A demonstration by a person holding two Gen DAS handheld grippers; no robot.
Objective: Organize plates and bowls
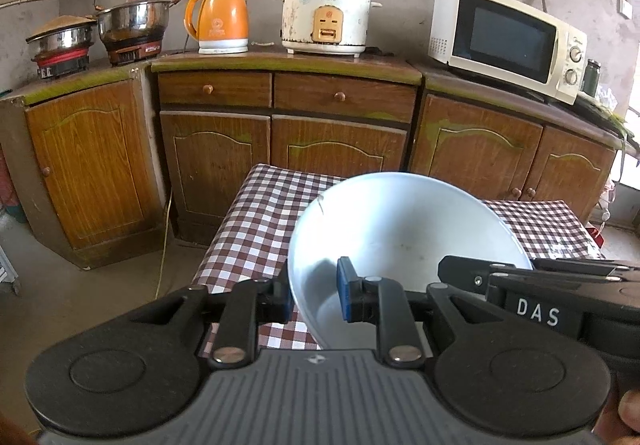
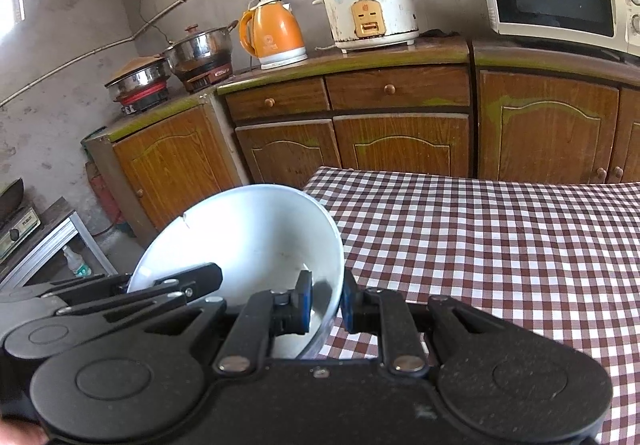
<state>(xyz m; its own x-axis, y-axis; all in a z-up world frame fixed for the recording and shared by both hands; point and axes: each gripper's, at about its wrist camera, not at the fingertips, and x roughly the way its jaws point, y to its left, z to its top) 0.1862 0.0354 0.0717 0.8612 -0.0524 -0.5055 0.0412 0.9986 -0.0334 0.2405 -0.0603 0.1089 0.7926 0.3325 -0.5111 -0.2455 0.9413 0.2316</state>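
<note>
A large white bowl (image 1: pixel 400 229) is tilted and held above the checked tablecloth (image 1: pixel 256 217). In the left wrist view my left gripper (image 1: pixel 316 297) is shut on the bowl's left rim, one blue pad inside the wall and one outside. The right gripper's black body (image 1: pixel 520 285) reaches in at the bowl's right side. In the right wrist view the same bowl (image 2: pixel 248 237) hangs over the table's left edge. My right gripper (image 2: pixel 326 303) is shut on its right rim. The left gripper's body (image 2: pixel 160 285) shows at the bowl's left. A small chip marks the far rim.
The table (image 2: pixel 500 245) carries a brown-and-white checked cloth. Behind it stand wooden cabinets (image 1: pixel 216 165). On them are an orange kettle (image 1: pixel 218 19), a white rice cooker (image 1: pixel 324 19), a microwave (image 1: pixel 508 37) and two steel pots (image 1: pixel 132 21). Bare floor lies to the left.
</note>
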